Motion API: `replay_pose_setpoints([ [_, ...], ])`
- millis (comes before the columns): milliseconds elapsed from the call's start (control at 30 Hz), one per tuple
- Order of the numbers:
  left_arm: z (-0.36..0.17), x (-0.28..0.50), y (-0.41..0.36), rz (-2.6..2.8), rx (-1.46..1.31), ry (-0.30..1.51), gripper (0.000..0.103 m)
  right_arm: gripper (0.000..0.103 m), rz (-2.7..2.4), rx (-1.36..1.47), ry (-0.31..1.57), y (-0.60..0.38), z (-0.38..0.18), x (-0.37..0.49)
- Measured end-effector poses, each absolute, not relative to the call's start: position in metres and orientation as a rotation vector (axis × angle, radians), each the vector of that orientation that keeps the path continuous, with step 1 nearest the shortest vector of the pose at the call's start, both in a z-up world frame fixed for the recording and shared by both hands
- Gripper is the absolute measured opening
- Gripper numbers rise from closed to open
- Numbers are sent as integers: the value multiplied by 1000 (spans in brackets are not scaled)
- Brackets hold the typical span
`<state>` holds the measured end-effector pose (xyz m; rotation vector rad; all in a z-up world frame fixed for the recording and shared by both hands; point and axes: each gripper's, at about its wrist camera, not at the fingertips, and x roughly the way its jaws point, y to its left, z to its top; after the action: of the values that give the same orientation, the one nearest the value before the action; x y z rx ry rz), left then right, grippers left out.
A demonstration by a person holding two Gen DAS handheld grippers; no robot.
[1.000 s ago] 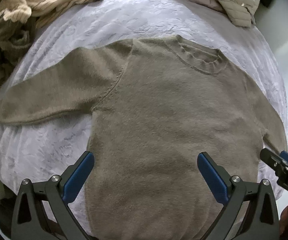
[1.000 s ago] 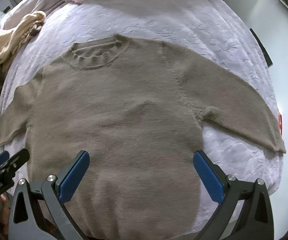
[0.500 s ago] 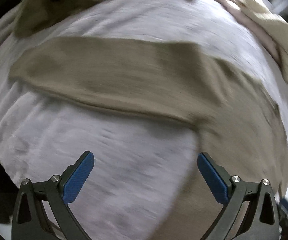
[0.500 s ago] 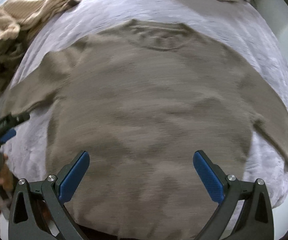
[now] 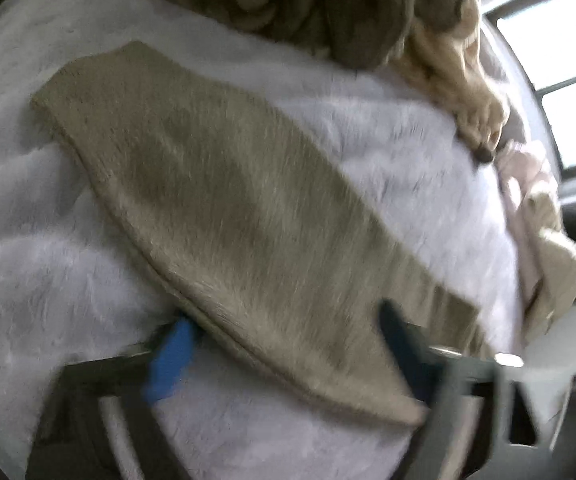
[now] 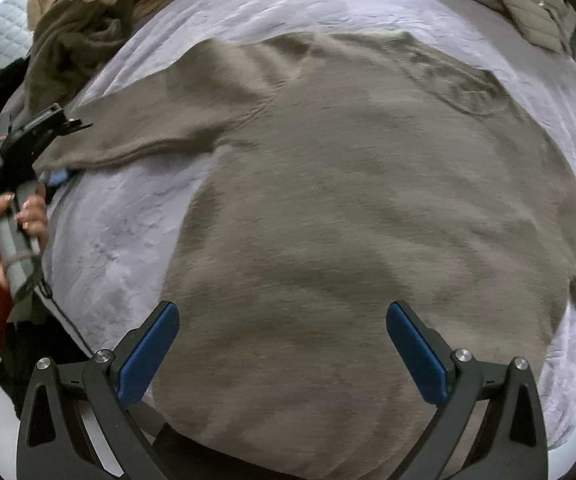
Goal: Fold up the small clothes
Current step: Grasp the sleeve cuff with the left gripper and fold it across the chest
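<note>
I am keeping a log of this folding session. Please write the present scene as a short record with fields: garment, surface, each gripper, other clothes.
garment: taupe sweater, lying flat and spread out, neckline on the far side
surface: pale lilac bed cover
left gripper: jaws open around the sweater's left sleeve, near its cuff end; view blurred
right gripper: jaws open, over the sweater's lower body, gripping nothing
other clothes: heap of beige and olive knitwear at the far left; pale quilted jacket at the far right
fold state: no fold made yet
</note>
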<state>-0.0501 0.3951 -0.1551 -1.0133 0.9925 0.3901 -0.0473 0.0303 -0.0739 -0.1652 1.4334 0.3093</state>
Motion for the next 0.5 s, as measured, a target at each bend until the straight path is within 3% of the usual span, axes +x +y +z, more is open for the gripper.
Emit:
replay_pose_setpoints([
  [33, -156, -51, 398, 381, -1033, 971, 32, 103, 318, -162, 1437, 34, -75, -48],
  [100, -158, -49, 402, 361, -1060, 944, 7, 103, 329, -157, 1436, 38, -75, -50],
  [500, -42, -18, 334, 99, -744, 732, 7, 103, 292, -64, 1394, 10, -66, -48],
])
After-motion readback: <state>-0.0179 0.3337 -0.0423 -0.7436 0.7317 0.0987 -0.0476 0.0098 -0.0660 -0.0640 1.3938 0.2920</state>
